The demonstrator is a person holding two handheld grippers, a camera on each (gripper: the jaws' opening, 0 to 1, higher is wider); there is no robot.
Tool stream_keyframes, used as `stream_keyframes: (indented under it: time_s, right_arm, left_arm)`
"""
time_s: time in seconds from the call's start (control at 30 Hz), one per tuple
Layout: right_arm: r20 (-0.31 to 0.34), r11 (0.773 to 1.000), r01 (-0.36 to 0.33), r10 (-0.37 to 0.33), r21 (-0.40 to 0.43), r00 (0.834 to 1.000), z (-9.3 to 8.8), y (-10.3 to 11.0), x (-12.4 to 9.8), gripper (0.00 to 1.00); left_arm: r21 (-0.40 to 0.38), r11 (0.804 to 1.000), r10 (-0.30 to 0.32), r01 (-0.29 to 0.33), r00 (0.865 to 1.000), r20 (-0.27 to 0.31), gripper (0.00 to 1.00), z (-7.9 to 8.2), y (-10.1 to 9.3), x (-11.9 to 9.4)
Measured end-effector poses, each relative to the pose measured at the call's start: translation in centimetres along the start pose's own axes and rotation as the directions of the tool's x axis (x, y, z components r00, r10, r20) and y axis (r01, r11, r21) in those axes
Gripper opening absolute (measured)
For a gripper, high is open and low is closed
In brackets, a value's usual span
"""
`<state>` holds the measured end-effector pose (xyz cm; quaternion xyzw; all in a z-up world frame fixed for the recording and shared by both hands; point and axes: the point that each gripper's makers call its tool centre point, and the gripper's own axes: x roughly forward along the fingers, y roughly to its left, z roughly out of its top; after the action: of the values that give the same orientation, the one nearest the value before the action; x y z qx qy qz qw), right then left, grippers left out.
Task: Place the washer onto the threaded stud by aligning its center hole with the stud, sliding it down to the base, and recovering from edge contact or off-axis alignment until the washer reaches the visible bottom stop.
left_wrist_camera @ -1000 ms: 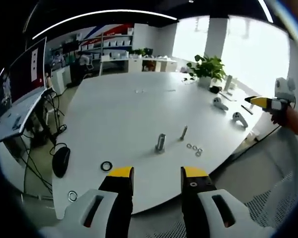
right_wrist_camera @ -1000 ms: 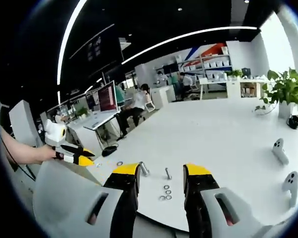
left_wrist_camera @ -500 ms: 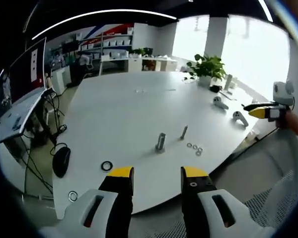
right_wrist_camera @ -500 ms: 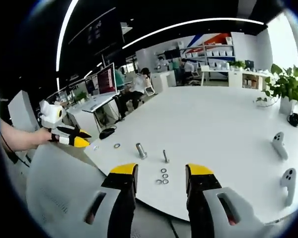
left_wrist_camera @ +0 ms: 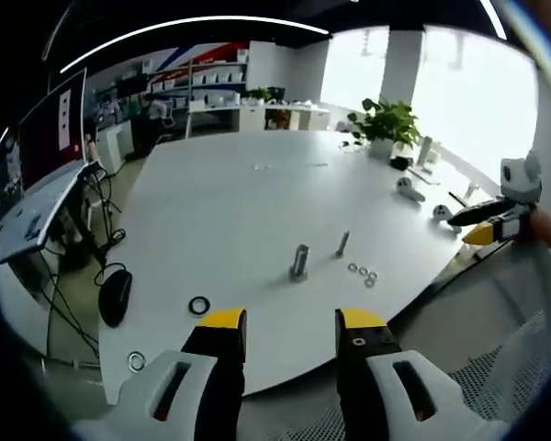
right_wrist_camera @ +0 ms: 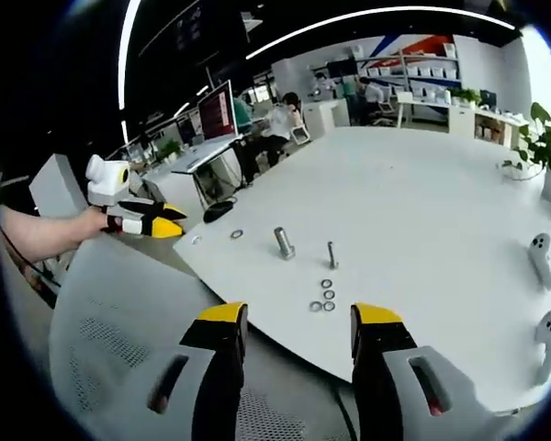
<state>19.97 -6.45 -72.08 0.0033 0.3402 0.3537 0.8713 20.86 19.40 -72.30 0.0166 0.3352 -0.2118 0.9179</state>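
Two metal studs stand upright near the white table's edge: a thicker one (left_wrist_camera: pixel 299 262) (right_wrist_camera: pixel 284 243) and a thin threaded one (left_wrist_camera: pixel 342 243) (right_wrist_camera: pixel 331 254). Three small washers (left_wrist_camera: pixel 361 273) (right_wrist_camera: pixel 323 299) lie flat on the table beside the thin stud. My left gripper (left_wrist_camera: pixel 292 322) hangs open off the table's edge, with nothing between its jaws. My right gripper (right_wrist_camera: pixel 299 317) is open too, empty, over a chair short of the table. Each gripper comes into the other's view, held in a hand: the right gripper (left_wrist_camera: pixel 485 225) and the left gripper (right_wrist_camera: pixel 147 220).
A dark ring (left_wrist_camera: pixel 198 305) (right_wrist_camera: pixel 236 234) and a second ring (left_wrist_camera: pixel 135 361) (right_wrist_camera: pixel 195 241) lie near the table's edge. Two white controllers (left_wrist_camera: pixel 406 188) (right_wrist_camera: pixel 539 260) and a potted plant (left_wrist_camera: pixel 386 124) stand farther off. A mesh chair back (right_wrist_camera: pixel 119 349) is below my right gripper. A black mouse (left_wrist_camera: pixel 114 297) lies on a side desk.
My right gripper has sunk lower in the left gripper view, and its own view now looks down more steeply at the table. The left gripper has barely moved. Studs and washers stay put.
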Motion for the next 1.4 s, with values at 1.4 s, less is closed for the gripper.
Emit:
stream_keyframes:
  time_s: [1.4]
  right_arm:
    - [-0.042, 1.0, 0.01, -0.01, -0.003, 0.999, -0.7, -0.3, 0.2, 0.49]
  left_arm:
    - [-0.158, 0.985, 0.051, -0.071, 0.991, -0.126, 0.44, -2.9, 7.3, 0.5]
